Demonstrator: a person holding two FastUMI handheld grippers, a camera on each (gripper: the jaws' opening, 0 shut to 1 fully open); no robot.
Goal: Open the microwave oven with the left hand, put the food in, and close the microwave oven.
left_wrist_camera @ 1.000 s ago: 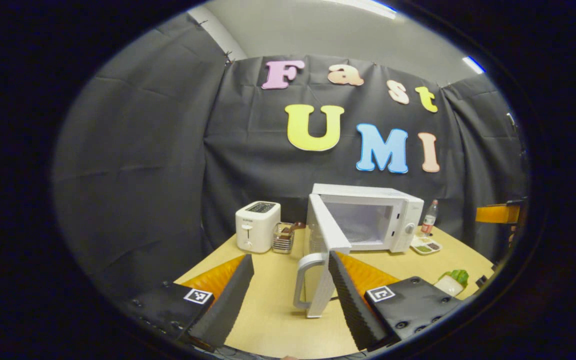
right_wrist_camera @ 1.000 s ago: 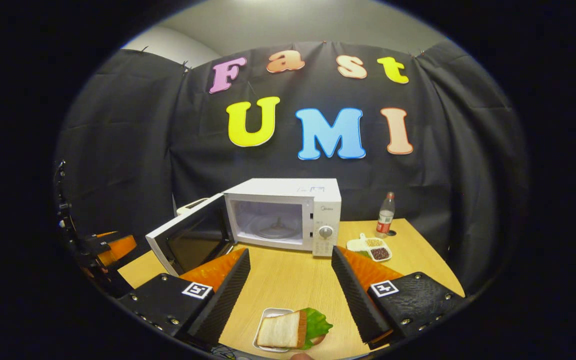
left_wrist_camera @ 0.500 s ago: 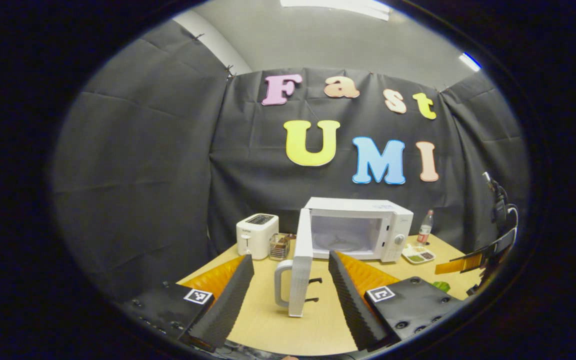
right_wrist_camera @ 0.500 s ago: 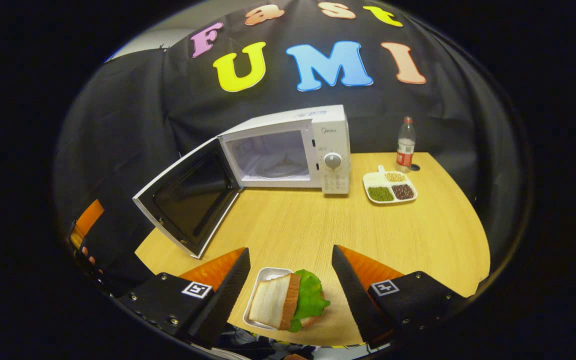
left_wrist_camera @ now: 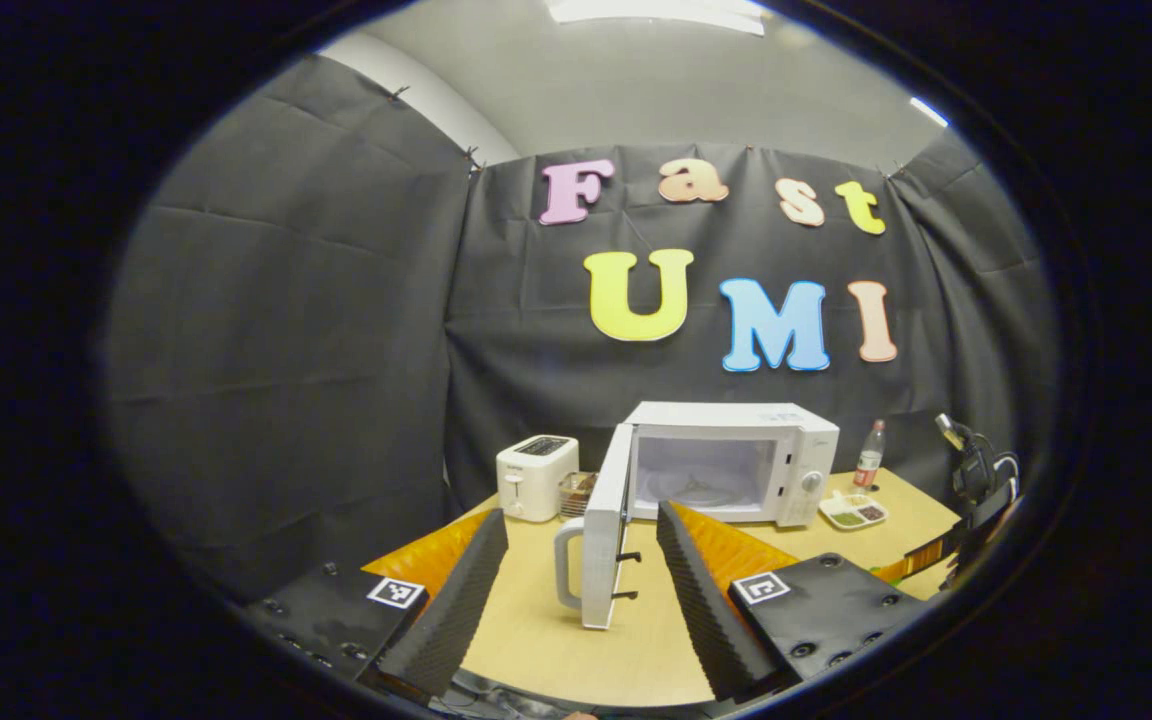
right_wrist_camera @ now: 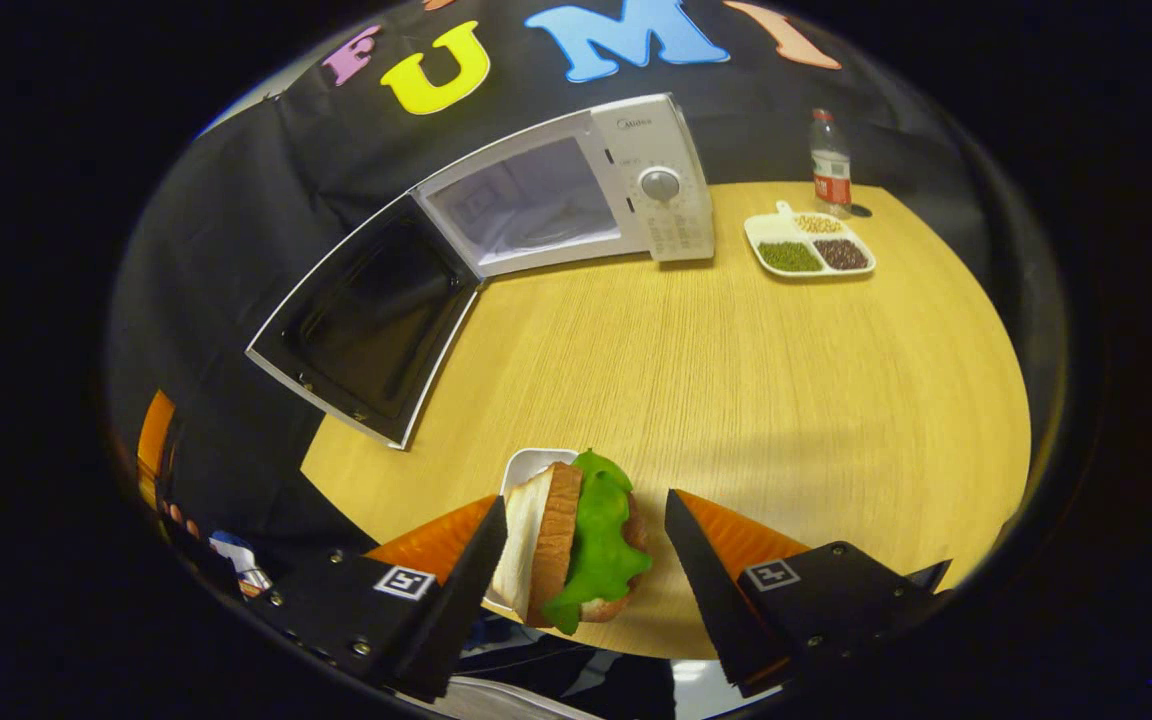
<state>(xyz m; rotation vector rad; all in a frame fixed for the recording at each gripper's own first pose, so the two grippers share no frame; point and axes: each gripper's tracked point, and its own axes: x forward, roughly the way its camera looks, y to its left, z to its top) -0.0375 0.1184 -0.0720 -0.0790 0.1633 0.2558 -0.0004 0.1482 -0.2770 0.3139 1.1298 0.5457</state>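
The white microwave [left_wrist_camera: 736,462] [right_wrist_camera: 576,185] stands at the back of the wooden table with its door [left_wrist_camera: 601,540] [right_wrist_camera: 366,320] swung wide open and the cavity bare. My left gripper [left_wrist_camera: 576,590] is open, drawn back from the door, whose handle [left_wrist_camera: 566,565] shows between its fingers farther off. A sandwich with lettuce [right_wrist_camera: 576,540] lies on a small white tray [right_wrist_camera: 531,470] at the table's near edge. My right gripper [right_wrist_camera: 581,560] hangs open above it, one finger on each side, apart from the food.
A white toaster [left_wrist_camera: 536,477] and a small glass holder [left_wrist_camera: 576,492] stand left of the microwave. A divided dish of beans [right_wrist_camera: 809,250] [left_wrist_camera: 853,512] and a plastic bottle [right_wrist_camera: 829,160] [left_wrist_camera: 870,455] sit to its right. The other gripper shows at the left gripper view's right edge [left_wrist_camera: 971,505].
My left gripper has pulled back from the open door. My right gripper has tipped downward and moved over the sandwich, which now lies between its fingers.
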